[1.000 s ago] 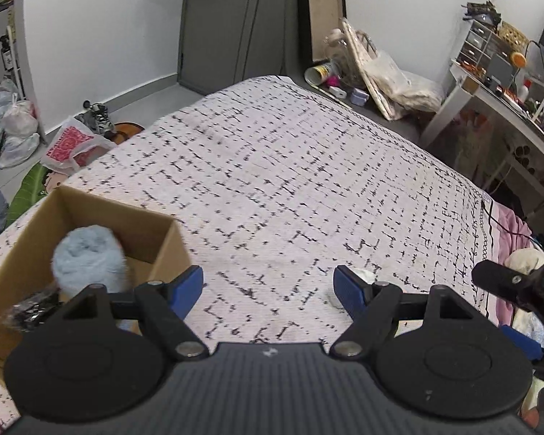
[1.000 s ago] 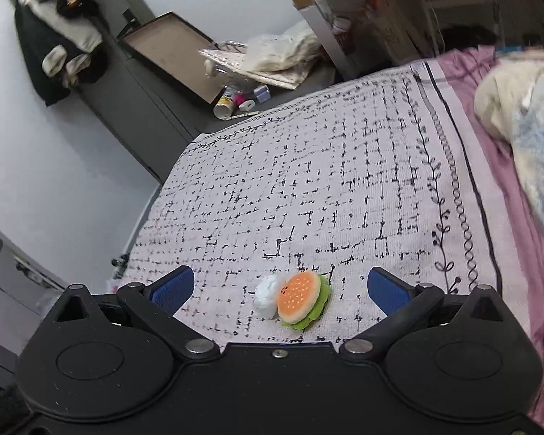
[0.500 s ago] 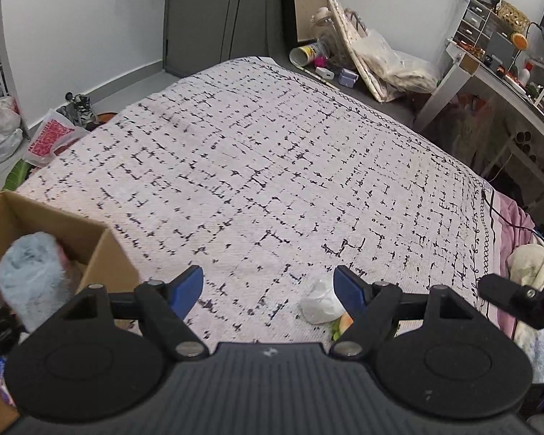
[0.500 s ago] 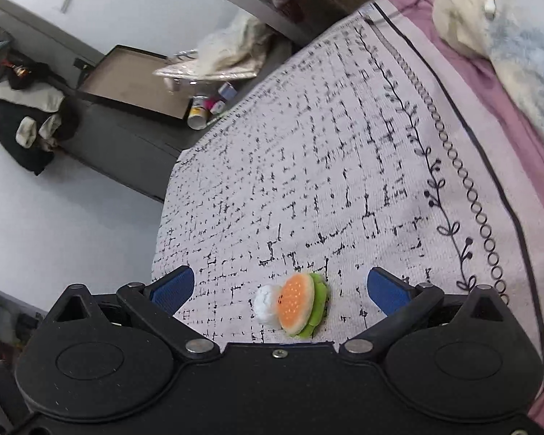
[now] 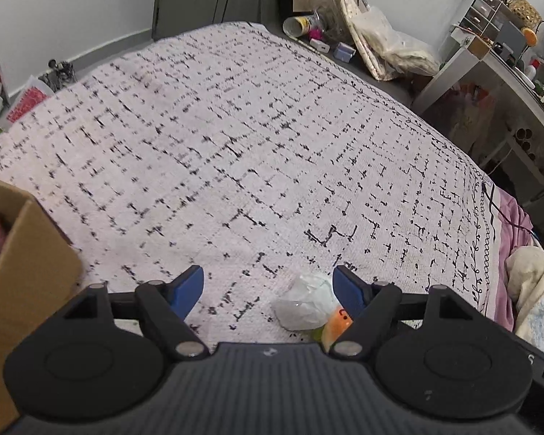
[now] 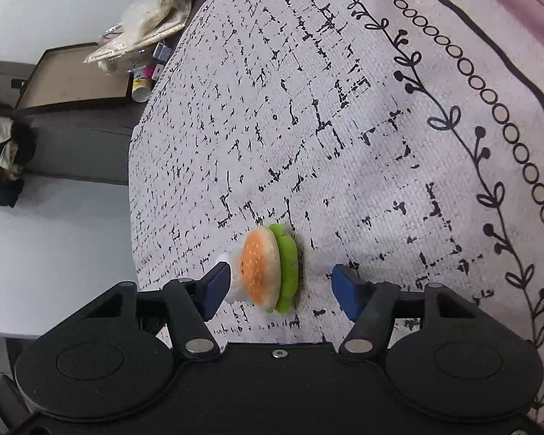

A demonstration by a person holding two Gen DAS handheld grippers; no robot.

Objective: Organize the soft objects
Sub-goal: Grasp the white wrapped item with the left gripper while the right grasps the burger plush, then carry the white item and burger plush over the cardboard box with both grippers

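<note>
Right tool [image 6: 277, 286] now straddles burger plush [image 6: 268, 268].

- This is looking like a bedroom in a home.
- A big bed [image 5: 257, 145] is filling the room, and a white blanket [image 6: 344, 127] with black marks is covering it.
- A desk [image 5: 504, 72] with little drawers [image 5: 489, 7] is standing by the wall.
- Bags [image 5: 391, 47] are lying on the floor.
</note>
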